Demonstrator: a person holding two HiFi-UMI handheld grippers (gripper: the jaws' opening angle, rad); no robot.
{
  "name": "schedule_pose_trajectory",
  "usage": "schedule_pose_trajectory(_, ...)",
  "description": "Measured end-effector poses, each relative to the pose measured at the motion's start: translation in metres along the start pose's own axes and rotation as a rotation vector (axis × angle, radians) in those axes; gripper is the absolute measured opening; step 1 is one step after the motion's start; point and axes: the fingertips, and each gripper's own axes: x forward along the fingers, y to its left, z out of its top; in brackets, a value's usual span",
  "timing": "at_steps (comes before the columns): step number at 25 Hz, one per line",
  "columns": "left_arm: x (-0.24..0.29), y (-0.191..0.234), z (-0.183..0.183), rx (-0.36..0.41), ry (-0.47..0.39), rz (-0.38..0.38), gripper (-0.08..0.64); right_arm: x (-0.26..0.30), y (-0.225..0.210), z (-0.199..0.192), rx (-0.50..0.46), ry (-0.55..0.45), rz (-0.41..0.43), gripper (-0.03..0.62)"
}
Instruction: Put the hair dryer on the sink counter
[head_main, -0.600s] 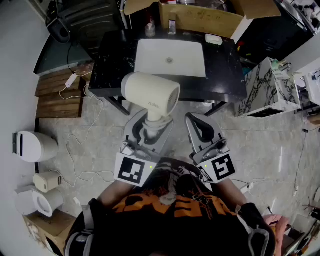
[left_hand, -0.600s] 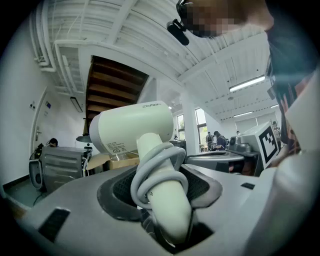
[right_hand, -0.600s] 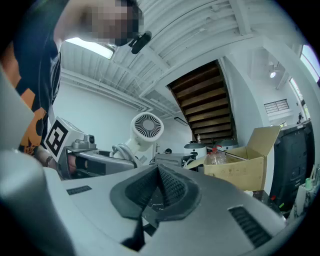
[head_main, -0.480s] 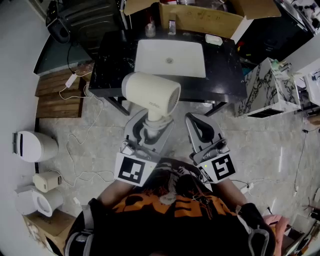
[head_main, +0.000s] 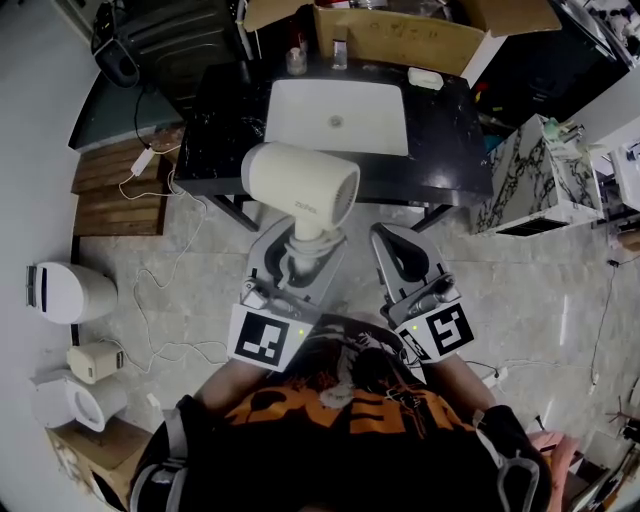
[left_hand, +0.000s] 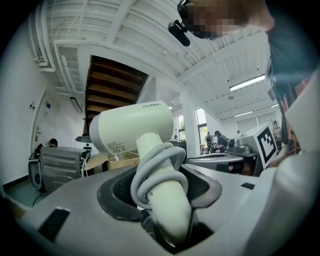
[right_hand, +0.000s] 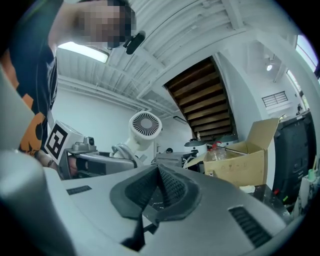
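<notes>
A cream hair dryer (head_main: 300, 183) stands upright with its handle between the jaws of my left gripper (head_main: 300, 250), which is shut on it. Its grey cord (left_hand: 156, 167) is coiled round the handle (left_hand: 167, 205). The dryer's body hangs over the floor just before the front edge of the black sink counter (head_main: 228, 140), whose white basin (head_main: 338, 115) lies behind it. My right gripper (head_main: 402, 248) is to the right of the dryer, shut and holding nothing. From the right gripper view the dryer's rear grille (right_hand: 145, 124) shows beyond the left gripper (right_hand: 95, 159).
On the counter's back edge stand a bottle (head_main: 296, 60) and a soap dish (head_main: 425, 77). An open cardboard box (head_main: 400, 38) is behind it. A marble-patterned cabinet (head_main: 530, 180) stands right, a wooden pallet (head_main: 115, 195) and white cables (head_main: 165, 290) lie left.
</notes>
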Motion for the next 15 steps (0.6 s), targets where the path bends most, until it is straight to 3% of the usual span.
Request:
schedule_pose_trajectory(9, 0.003, -0.014, -0.001, 0.013, 0.008, 0.029, 0.252, -0.017, -0.011, -0.002, 0.009, -0.026, 0.002, 0.014)
schedule_pose_trajectory(15, 0.003, 0.000, 0.007, 0.021, -0.006, 0.067, 0.252, -0.005, -0.014, 0.000, 0.014, -0.041, 0.021, 0.014)
